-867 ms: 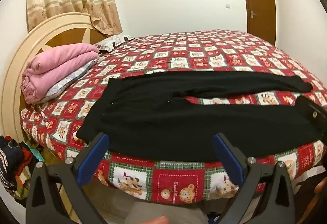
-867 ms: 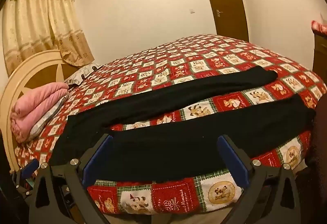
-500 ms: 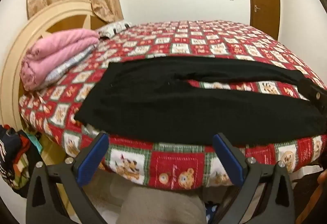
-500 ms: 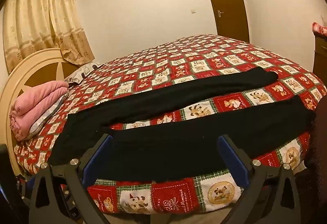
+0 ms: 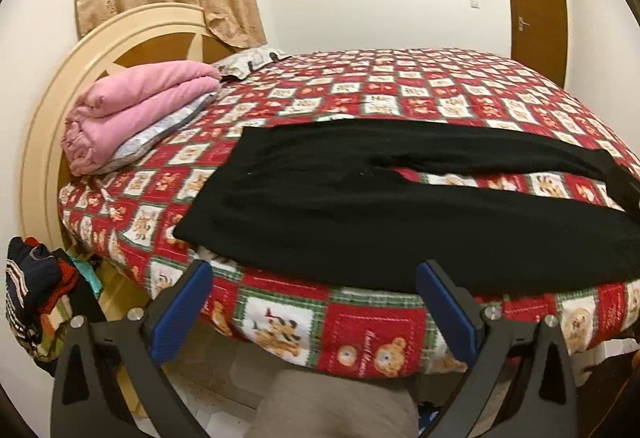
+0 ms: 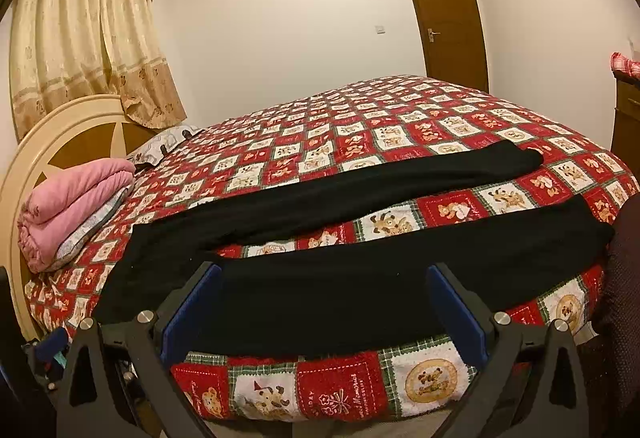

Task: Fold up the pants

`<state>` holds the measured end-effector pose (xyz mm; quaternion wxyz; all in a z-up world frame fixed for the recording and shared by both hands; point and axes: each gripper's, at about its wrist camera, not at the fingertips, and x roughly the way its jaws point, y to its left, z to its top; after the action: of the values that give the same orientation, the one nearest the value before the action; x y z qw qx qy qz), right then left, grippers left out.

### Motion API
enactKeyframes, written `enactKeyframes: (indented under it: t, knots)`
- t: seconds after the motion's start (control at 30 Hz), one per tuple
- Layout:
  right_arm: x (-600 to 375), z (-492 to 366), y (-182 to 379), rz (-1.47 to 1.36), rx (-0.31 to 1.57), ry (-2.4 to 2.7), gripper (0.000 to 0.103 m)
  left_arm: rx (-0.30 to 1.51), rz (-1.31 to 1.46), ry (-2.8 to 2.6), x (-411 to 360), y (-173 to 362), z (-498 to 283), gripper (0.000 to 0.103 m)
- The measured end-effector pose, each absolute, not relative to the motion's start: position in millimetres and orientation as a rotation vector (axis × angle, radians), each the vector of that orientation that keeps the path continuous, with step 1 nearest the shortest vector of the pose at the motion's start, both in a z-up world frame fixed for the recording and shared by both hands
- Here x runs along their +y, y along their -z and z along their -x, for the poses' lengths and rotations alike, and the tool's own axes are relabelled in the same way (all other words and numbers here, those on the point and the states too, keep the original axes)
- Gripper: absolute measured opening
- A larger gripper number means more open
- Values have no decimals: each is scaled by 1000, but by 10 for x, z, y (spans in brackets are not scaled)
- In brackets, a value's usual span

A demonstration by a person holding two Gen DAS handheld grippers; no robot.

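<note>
Both views bedside, facing pants [image 5: 360,206]

The pants [image 5: 380,206] run past the left view's right edge. Clothes [image 5: 36,298] at its left edge are cut off. The door's [image 6: 448,14] foot hides behind the bed [image 6: 360,142].

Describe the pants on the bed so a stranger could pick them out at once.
Start at the big bed with the red teddy-bear patchwork cover. Along its near edge lie the black pants, spread flat with legs parted. They are the only plain black item; the folded pink blanket sits by the headboard.
</note>
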<state>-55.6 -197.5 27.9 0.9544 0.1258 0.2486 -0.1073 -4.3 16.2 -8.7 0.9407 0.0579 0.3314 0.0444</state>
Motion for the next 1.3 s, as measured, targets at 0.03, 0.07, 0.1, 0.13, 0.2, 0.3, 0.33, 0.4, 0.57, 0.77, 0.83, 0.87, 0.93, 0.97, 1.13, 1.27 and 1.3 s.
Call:
enactKeyframes:
  t: [0.03,0.07,0.1,0.13,0.2,0.3,0.33,0.4,0.57,0.77,0.83,0.87,0.93,0.97,1.13,1.27,1.3]
  knots:
    - [-1973,555,-275,-254,507,216,102,671,-118,-89,164,86,43,103]
    - [-1968,555,-271,-253,506,216,102,666,-118,-87,165,86,50,103]
    - [-1969,553,-274,-253,505,217,102,655,-125,-87,161,80,58,103]
    - [-1971,554,-278,-253,502,218,102,640,-137,-90,150,73,70,103]
    - [-1969,553,-275,-251,500,219,102,621,-155,-94,123,58,94,103]
    - [-1966,557,-267,-252,499,220,102,609,-156,-84,125,36,104,103]
    - [-1967,556,-265,-252,499,221,102,607,-155,-84,131,33,102,103]
    - [-1962,561,-259,-250,500,223,102,604,-153,-83,132,22,109,103]
    - [-1935,562,-262,-240,501,223,102,603,-156,-83,130,25,112,103]
    - [-1932,559,-264,-237,496,226,102,605,-156,-84,131,28,113,103]
    - [-1933,563,-262,-236,496,224,102,607,-155,-84,139,26,114,103]
    - [-1935,565,-264,-237,497,224,102,608,-155,-85,135,31,118,103]
    - [-1932,565,-262,-236,499,223,102,607,-155,-85,138,29,121,103]
    - [-1933,565,-262,-236,500,223,102,607,-155,-83,137,32,119,103]
    - [-1926,565,-260,-236,499,223,102,608,-155,-84,135,36,121,103]
    - [-1925,565,-258,-235,499,223,102,606,-154,-84,138,37,123,103]
    - [-1925,566,-258,-235,499,223,102,606,-154,-83,139,36,123,103]
